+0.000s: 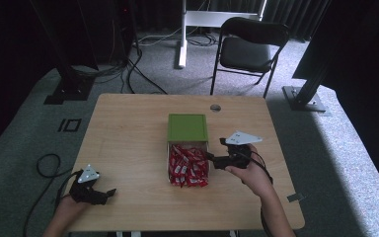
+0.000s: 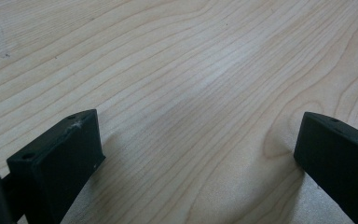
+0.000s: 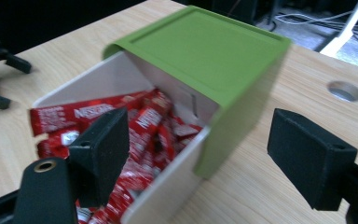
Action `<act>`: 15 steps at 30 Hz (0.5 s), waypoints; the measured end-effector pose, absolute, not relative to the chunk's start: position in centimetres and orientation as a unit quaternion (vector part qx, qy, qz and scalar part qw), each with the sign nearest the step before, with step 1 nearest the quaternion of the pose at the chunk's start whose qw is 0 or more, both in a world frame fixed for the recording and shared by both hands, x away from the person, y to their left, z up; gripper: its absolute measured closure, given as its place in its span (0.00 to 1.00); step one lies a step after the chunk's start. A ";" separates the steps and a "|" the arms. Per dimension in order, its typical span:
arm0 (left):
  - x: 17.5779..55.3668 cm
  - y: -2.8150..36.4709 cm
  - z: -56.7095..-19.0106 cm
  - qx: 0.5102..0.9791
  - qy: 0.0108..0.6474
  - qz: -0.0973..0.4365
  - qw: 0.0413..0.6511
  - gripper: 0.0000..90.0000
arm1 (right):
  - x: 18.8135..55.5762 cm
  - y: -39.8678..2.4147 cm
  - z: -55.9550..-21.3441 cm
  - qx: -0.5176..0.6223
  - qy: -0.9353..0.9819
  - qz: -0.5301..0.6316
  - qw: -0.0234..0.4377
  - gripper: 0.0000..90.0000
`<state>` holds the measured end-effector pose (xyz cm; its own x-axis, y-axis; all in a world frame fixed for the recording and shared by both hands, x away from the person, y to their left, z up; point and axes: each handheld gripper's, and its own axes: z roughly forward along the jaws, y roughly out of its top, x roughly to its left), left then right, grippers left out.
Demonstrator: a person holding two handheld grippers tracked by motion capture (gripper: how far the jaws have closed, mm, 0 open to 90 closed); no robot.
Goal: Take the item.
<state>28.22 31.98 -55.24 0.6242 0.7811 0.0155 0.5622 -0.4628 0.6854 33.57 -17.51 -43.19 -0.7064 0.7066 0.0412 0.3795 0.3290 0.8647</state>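
A white box with a green half-lid stands mid-table, its open front part full of red snack wrappers. My right gripper hovers at the box's right side, open. In the right gripper view its jaws straddle the box's white side wall, one over the wrappers and one outside beside the green lid, with neither pad pressing on anything. My left gripper rests near the table's front left corner. In its own view, the left gripper stands open over bare wood.
A round cable hole sits in the wooden table behind the box. Beyond the table are a black folding chair, a white stand leg and cables on the grey carpet. A black cable loop lies left of the table.
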 end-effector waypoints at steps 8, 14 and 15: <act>28.2 32.0 -55.2 0.839 0.400 0.167 0.329 0.02 | 33.6 -14.6 -42.7 0.305 0.805 0.484 0.157 0.27; 28.2 32.0 -55.2 0.839 0.400 0.166 0.329 0.02 | 33.6 -12.0 -42.6 0.281 0.819 0.479 0.145 0.38; 28.2 32.0 -55.2 0.839 0.400 0.166 0.329 0.02 | 33.6 -11.7 -42.7 0.278 0.822 0.476 0.140 0.42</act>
<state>28.23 31.99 -55.24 0.6243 0.7810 0.0150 0.5623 -0.4626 0.6854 33.61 -11.66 -42.70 -0.8065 0.5902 0.0348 0.3237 0.3917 0.8613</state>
